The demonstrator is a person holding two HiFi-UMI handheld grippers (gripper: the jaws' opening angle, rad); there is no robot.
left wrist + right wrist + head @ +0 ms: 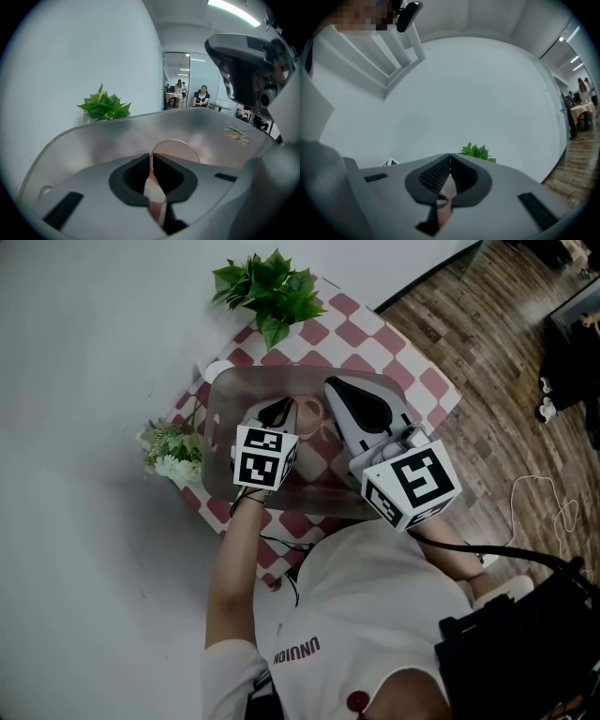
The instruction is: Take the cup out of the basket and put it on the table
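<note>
A pink cup (312,415) sits inside the translucent grey basket (217,474) on the red-and-white checked tablecloth (417,381). My left gripper (279,414) reaches down into the basket, shut on the cup's thin rim. In the left gripper view that rim (151,174) runs between the dark pads, with the cup's round pink body (177,151) just beyond and the basket wall (117,136) curving around. My right gripper (339,388) hovers over the basket's right side. In the right gripper view it (450,155) is shut, its pads touching with nothing between them.
A leafy green plant (270,287) stands at the table's far edge, white flowers (173,454) at its left edge. White wall lies to the left, wooden floor (506,352) with a cable to the right. The right gripper (243,70) looms at the left gripper view's upper right.
</note>
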